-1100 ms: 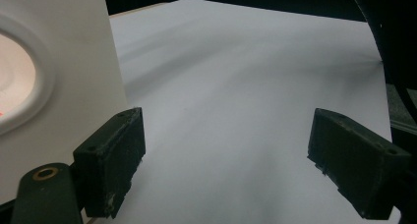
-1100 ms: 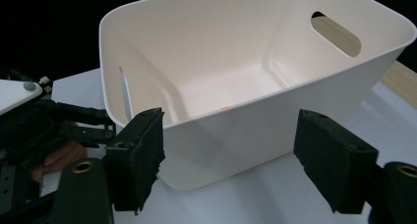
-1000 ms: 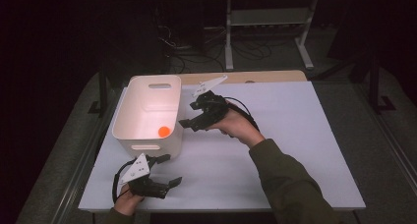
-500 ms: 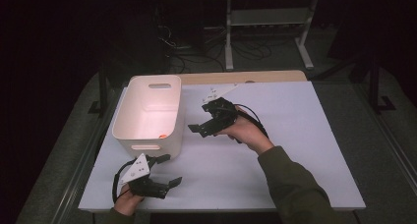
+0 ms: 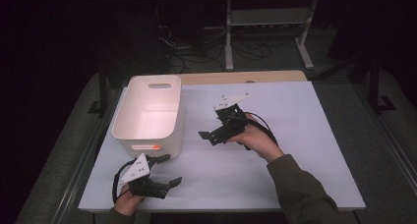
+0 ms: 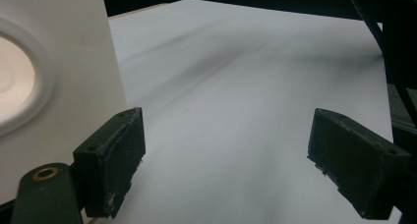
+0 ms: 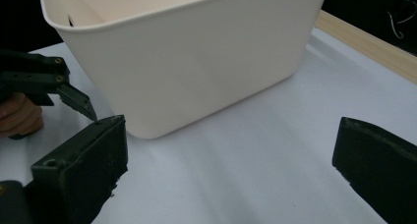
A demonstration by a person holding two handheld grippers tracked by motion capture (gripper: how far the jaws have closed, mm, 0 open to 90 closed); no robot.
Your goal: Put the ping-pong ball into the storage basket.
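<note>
White plastic bin [image 5: 147, 130] stands just left of the right gripper [image 5: 216, 130], nearer it than the left gripper [image 5: 167, 170]; both grippers' fingers gape wide, empty.

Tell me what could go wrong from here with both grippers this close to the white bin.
The left gripper sits open right beside the white bin; in the left gripper view one jaw is almost against its wall, so a careless move could shove the bin across the table.

The right gripper, also open, points at the bin's side and might bump it.

The right gripper's cable loops by the hand and might snag.
</note>
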